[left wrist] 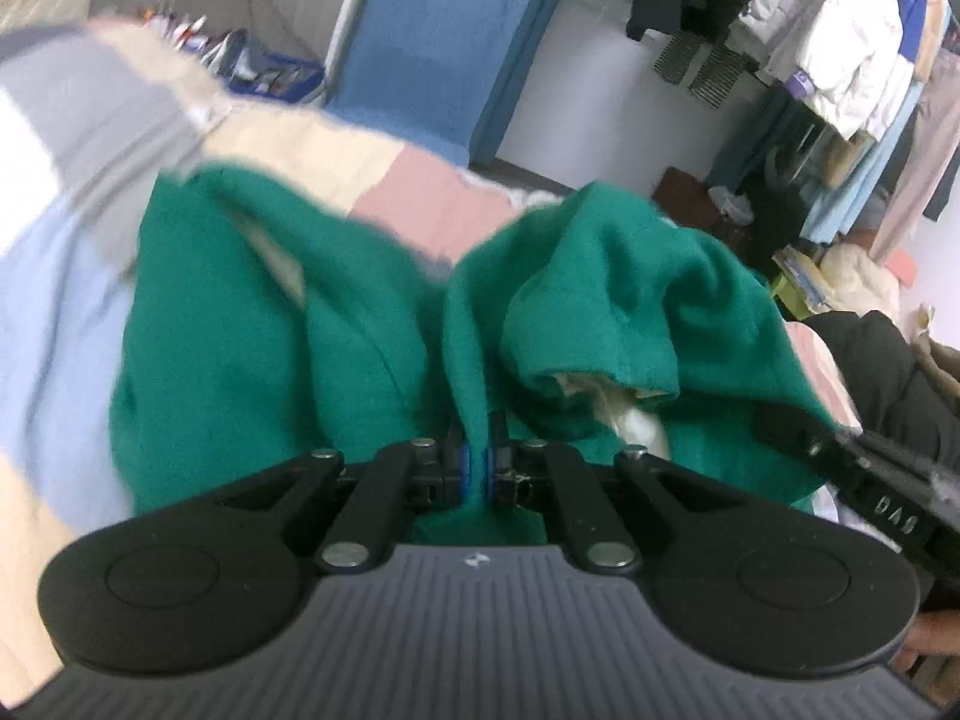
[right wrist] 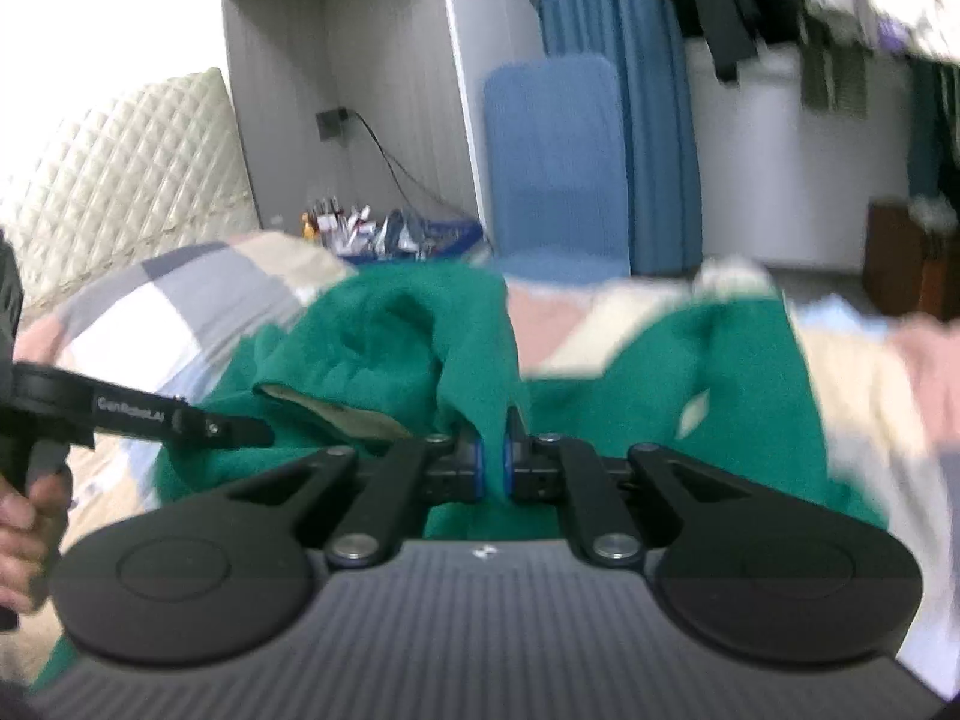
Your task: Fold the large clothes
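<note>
step: green garment (left wrist: 252, 324) being lifted off bed (left wrist: 54, 312) | left tool (left wrist: 478, 468), right tool (right wrist: 492, 462): clamped on fabric | next: edges being spread taut ahead, likely

Patchwork bedspread (left wrist: 72, 192) smeared by motion blur, hanging clothes (right wrist: 840, 12) blurred, green garment (right wrist: 750, 396) cut off below
</note>
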